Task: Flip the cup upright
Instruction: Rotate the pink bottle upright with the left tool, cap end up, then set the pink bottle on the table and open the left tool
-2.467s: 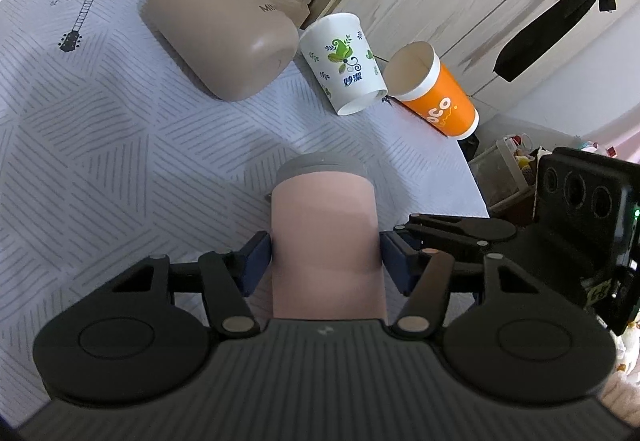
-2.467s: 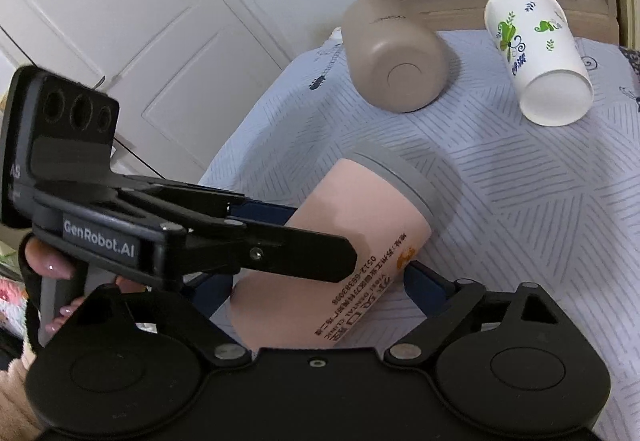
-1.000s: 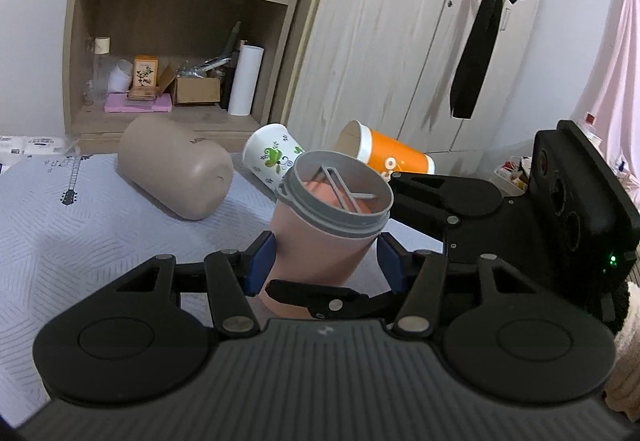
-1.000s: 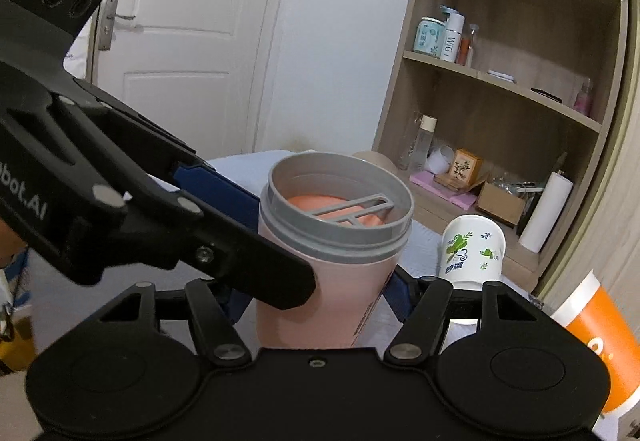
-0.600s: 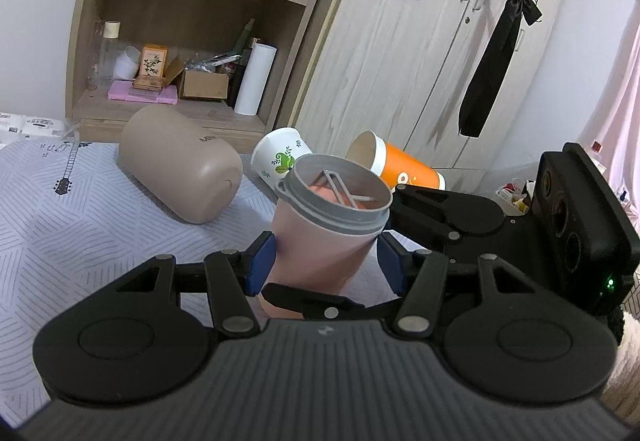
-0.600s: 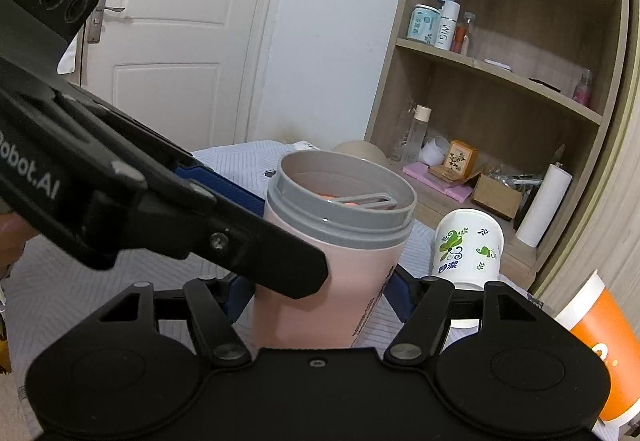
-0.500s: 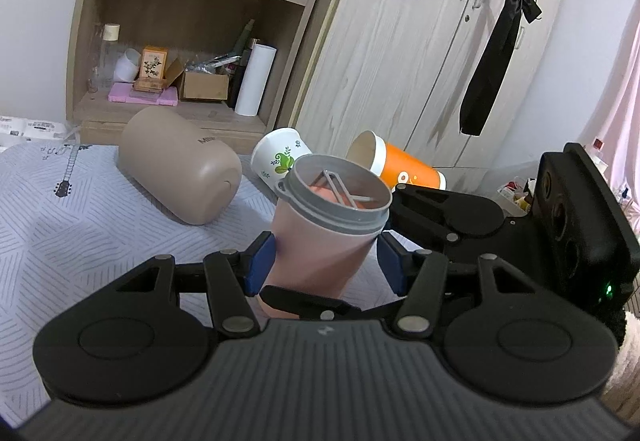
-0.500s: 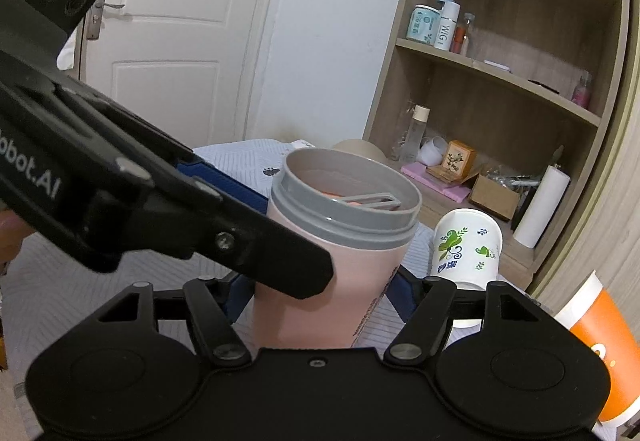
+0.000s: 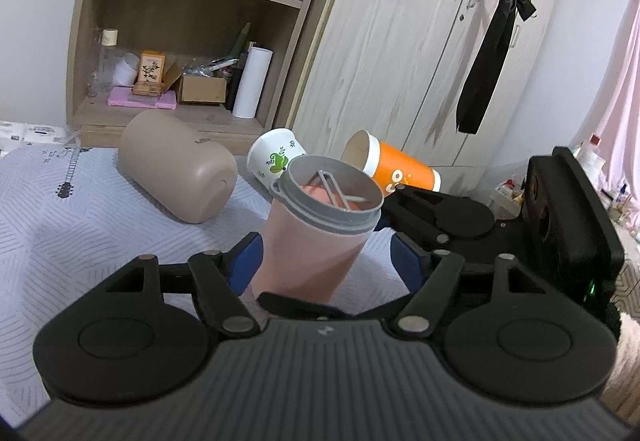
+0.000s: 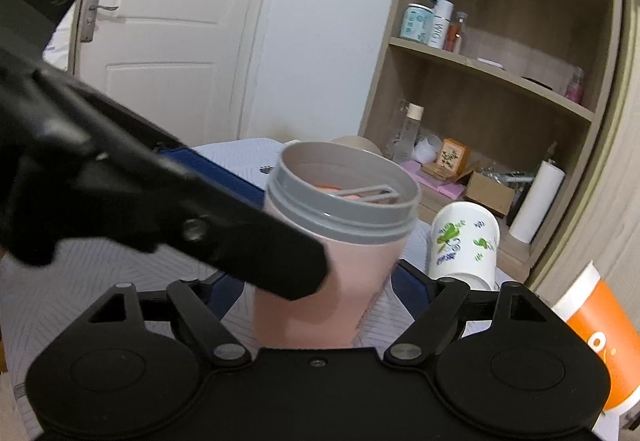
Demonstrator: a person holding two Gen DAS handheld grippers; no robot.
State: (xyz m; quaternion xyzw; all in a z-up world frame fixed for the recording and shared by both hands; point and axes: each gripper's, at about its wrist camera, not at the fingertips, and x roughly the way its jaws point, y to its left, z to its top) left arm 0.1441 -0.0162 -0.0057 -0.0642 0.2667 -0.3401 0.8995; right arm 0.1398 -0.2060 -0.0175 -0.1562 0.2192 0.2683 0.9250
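Note:
A pink cup (image 9: 312, 241) with a grey rim stands upright on the patterned cloth, mouth up; it also shows in the right wrist view (image 10: 332, 265). My left gripper (image 9: 326, 261) has its blue pads spread, with gaps on both sides of the cup. My right gripper (image 10: 318, 285) also stands open around the cup, pads off its sides. Each gripper crosses the other's view as a black bar.
A tan cup (image 9: 178, 165), a white leaf-print paper cup (image 9: 276, 157) and an orange paper cup (image 9: 394, 169) lie on their sides behind. A wooden shelf (image 9: 180, 41) and wardrobe stand beyond the cloth (image 9: 80, 225).
The pink cup went from lying on its side to standing upright between both grippers. In the last half second both grippers' pads have spread away from its sides.

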